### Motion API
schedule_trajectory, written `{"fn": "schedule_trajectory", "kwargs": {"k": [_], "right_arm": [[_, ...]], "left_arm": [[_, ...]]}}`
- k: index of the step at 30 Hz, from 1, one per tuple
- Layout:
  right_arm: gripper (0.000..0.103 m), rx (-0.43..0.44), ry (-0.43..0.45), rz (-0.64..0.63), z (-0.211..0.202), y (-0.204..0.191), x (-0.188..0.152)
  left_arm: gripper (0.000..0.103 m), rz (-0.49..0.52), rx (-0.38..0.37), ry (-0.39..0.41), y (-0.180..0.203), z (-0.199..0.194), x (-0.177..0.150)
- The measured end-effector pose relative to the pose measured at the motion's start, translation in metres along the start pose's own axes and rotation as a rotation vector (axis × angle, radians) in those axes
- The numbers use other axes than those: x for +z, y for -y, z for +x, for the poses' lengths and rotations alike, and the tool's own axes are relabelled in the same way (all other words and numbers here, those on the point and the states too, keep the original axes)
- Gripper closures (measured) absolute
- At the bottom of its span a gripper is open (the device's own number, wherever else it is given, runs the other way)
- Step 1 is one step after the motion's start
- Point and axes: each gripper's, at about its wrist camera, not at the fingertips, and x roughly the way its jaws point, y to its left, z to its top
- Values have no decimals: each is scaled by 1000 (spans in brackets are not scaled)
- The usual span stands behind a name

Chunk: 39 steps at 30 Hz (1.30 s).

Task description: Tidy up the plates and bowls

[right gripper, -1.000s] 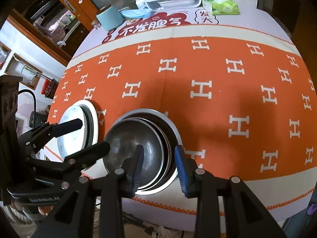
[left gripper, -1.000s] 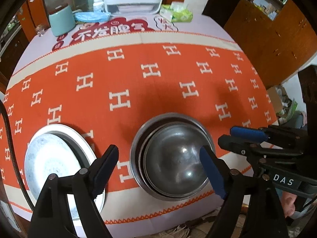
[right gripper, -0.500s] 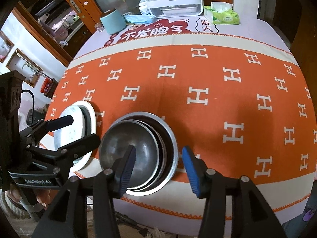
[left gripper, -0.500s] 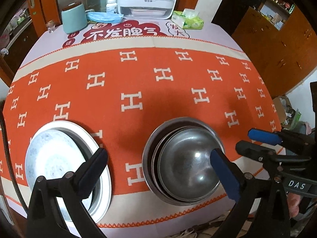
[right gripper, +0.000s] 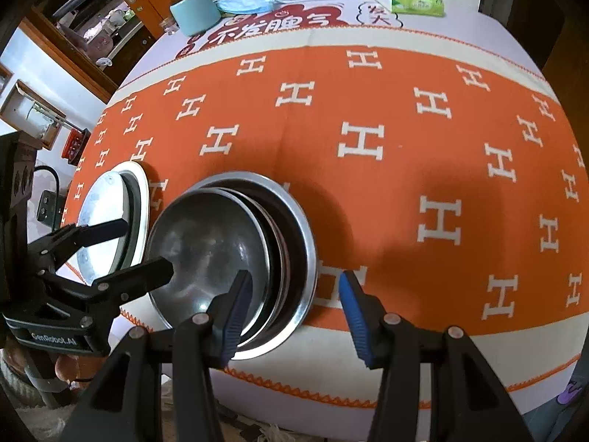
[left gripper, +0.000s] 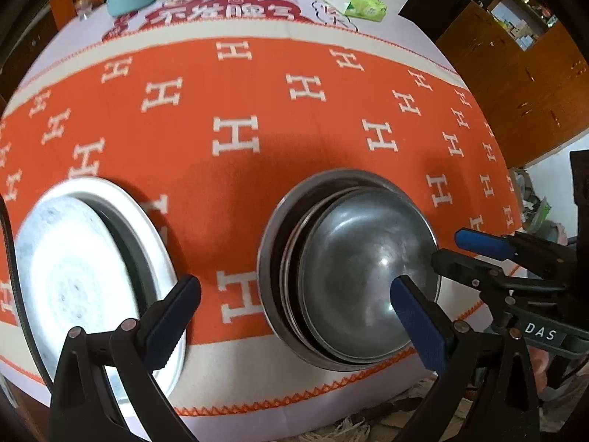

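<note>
Bowls: nested steel bowls (left gripper: 353, 272) stand near the front edge of the orange tablecloth (left gripper: 257, 110).
Plates: white plates (left gripper: 84, 269), stacked, sit at the front left edge, apart from the bowls.
Left gripper (left gripper: 294, 305): fingers spread wide, holding nothing, above the cloth between plates and bowls.
Right gripper (right gripper: 294, 305): fingers spread, empty, over the bowls' right rim.

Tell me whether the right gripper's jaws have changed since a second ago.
Yes. The right gripper has opened wider, now straddling the steel bowl stack's near rim.
</note>
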Motion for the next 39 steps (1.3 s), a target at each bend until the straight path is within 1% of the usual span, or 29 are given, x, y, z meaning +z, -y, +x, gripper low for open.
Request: {"fn": "schedule_trajectory", "kwargs": {"k": [5, 8, 14, 16, 18, 19, 22, 24, 25, 27, 28, 30, 31, 33, 39], "right_arm": [[54, 13, -18, 13, 7, 2, 0], [54, 21, -27, 23, 11, 5, 0], [54, 35, -43, 39, 17, 9, 1], [54, 41, -49, 42, 18, 9, 1], [54, 43, -54, 42, 19, 9, 1], [54, 45, -57, 40, 20, 9, 1], [54, 54, -69, 43, 23, 9, 1], [54, 60, -79, 52, 24, 10, 1], [54, 66, -84, 57, 25, 10, 1], [54, 80, -96, 71, 27, 12, 1], [54, 85, -100, 77, 28, 13, 1], [60, 106, -107, 91, 29, 15, 0], [68, 120, -112, 95, 30, 15, 0], [68, 128, -122, 99, 31, 15, 1], [69, 86, -130, 81, 31, 9, 3]], "left_arm": [[1, -46, -42, -49, -9, 14, -2], [2, -72, -76, -64, -14, 20, -3], [6, -109, -119, -83, -19, 29, -4], [9, -112, -130, -88, -20, 31, -3], [17, -113, -145, -95, -19, 33, -3], [19, -110, -151, -101, -18, 34, -3], [35, -99, -158, -116, -16, 37, -3], [50, -90, -165, -137, -13, 41, -4], [52, -88, -162, -145, -13, 42, -4], [58, -85, -143, -160, -12, 45, -5], [59, -85, -138, -161, -13, 45, -5], [65, -86, -123, -164, -13, 45, -5], [66, -89, -124, -166, -14, 45, -5], [66, -92, -124, -169, -15, 45, -4], [66, -72, -85, -180, -10, 45, -3]]}}
